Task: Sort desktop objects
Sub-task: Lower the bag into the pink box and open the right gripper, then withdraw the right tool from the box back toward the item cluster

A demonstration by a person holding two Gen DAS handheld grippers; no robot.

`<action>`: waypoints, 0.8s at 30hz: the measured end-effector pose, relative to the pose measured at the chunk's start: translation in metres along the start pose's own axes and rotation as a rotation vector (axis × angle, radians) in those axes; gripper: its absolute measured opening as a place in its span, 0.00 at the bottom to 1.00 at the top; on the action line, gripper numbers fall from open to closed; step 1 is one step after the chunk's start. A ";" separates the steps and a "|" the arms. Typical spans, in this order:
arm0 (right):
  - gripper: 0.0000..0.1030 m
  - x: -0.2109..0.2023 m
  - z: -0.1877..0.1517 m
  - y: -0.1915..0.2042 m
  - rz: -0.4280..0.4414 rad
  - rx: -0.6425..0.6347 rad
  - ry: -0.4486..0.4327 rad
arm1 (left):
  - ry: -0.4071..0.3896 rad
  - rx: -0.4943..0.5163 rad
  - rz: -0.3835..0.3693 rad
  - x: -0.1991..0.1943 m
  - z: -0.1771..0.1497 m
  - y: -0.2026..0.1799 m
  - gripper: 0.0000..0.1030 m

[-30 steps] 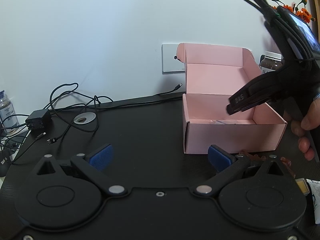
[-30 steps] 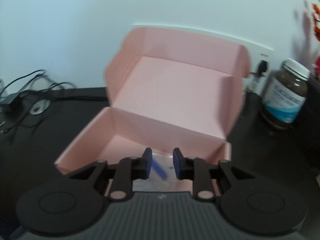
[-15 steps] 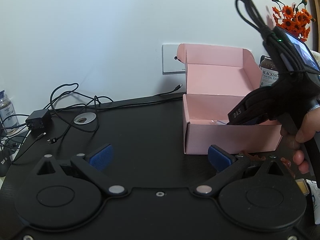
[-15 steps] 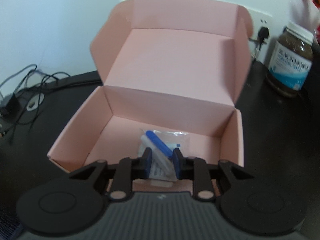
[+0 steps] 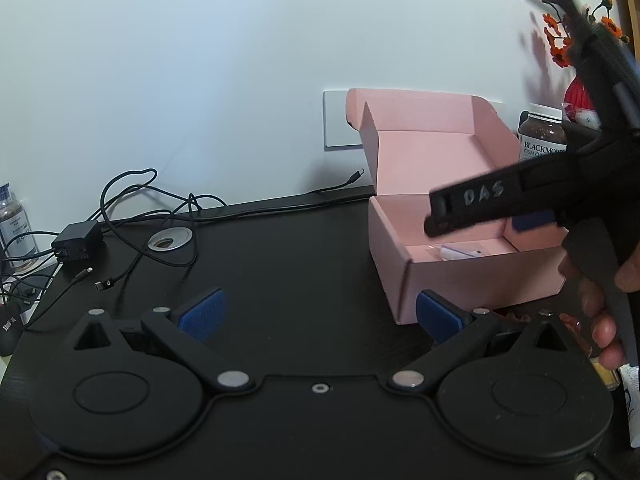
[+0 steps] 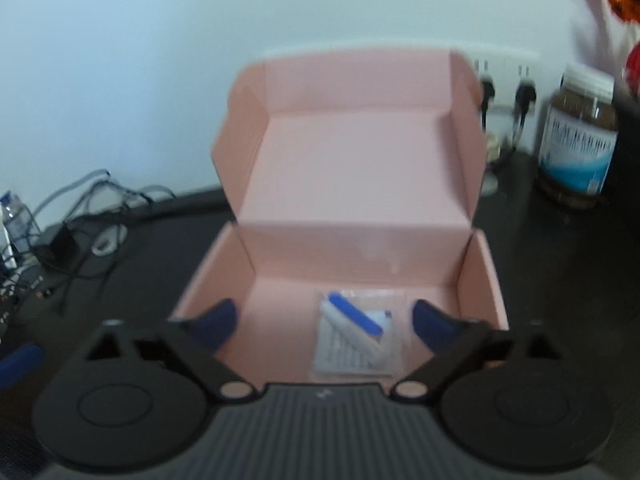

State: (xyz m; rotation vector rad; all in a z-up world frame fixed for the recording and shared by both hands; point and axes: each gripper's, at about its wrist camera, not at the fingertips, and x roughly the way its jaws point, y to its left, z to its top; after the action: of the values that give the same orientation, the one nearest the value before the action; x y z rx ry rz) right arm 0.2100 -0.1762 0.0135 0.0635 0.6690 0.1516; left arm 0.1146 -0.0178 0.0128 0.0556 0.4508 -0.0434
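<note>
An open pink cardboard box (image 6: pixel 352 248) stands on the black desk, its lid upright against the wall. A clear packet (image 6: pixel 356 332) with a white and a blue piece lies flat on the box floor. My right gripper (image 6: pixel 323 314) hovers over the box's front edge, and its jaws are opening wide. The packet lies below and between them, and neither pad touches it. In the left wrist view the same box (image 5: pixel 472 276) sits ahead on the right, with a hand (image 5: pixel 600 320) holding the right gripper above it. My left gripper (image 5: pixel 318 310) stands open over bare desk with nothing in it.
A brown supplement jar (image 6: pixel 576 140) stands right of the box by the wall sockets. Tangled cables and a black adapter (image 5: pixel 76 240) lie at the left, near a desk grommet (image 5: pixel 168 238). Orange flowers (image 5: pixel 560 40) stand at the back right. A small bottle (image 5: pixel 16 232) is at the far left.
The right gripper's jaws went from nearly shut on the packet to wide apart. The packet now lies loose on the box floor. The left gripper stayed put.
</note>
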 end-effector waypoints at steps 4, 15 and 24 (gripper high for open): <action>0.99 -0.016 0.003 -0.002 0.014 -0.007 -0.056 | -0.005 0.004 0.001 -0.001 0.000 -0.001 1.00; 0.99 -0.070 -0.006 -0.007 -0.143 -0.068 -0.234 | -0.001 -0.004 -0.002 -0.001 0.001 0.001 1.00; 0.99 -0.112 -0.026 -0.026 -0.132 -0.065 -0.227 | -0.009 0.004 0.003 -0.003 0.000 -0.001 1.00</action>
State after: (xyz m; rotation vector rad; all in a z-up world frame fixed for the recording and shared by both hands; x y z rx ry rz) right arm 0.1099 -0.2192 0.0592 -0.0260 0.4399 0.0377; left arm 0.1117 -0.0185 0.0142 0.0601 0.4412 -0.0414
